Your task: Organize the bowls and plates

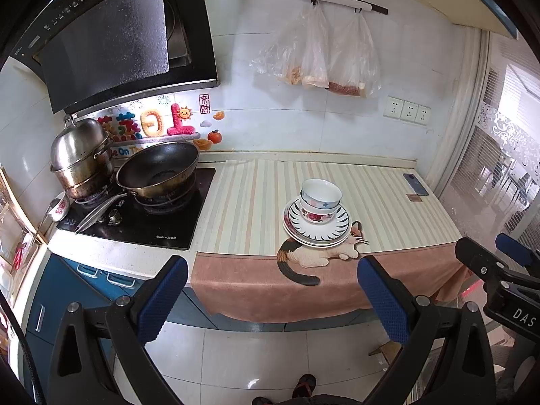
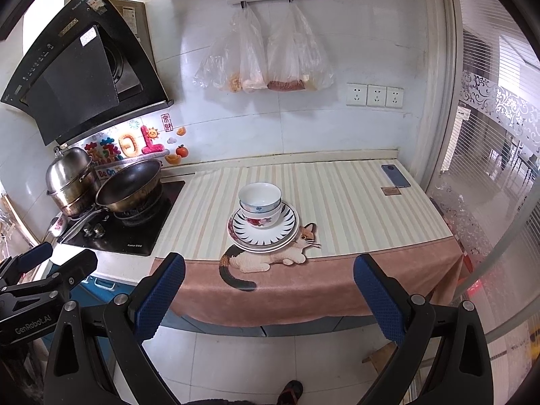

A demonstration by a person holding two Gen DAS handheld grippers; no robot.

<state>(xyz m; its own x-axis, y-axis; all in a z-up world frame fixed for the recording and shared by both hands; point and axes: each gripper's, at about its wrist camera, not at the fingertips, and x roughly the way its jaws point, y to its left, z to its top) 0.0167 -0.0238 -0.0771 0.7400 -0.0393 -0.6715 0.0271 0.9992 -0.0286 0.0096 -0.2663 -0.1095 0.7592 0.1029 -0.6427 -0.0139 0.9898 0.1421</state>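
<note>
Two nested bowls (image 1: 320,199) (image 2: 259,202), a white one inside a flowered one, sit on a stack of plates (image 1: 332,233) (image 2: 283,233) with a black-rayed rim. The stack rests on the striped counter mat near its front edge, above a cat picture. My left gripper (image 1: 273,300) is open and empty, held back from the counter over the floor. My right gripper (image 2: 270,298) is open and empty too, also back from the counter. Each gripper shows at the edge of the other's view.
A black wok (image 1: 158,172) (image 2: 130,185) and a steel steamer pot (image 1: 81,155) (image 2: 71,179) stand on the stove at left. A small flowered bowl (image 1: 60,206) sits beside the stove. A phone (image 1: 415,184) (image 2: 395,175) lies at the counter's back right. Glass door at right.
</note>
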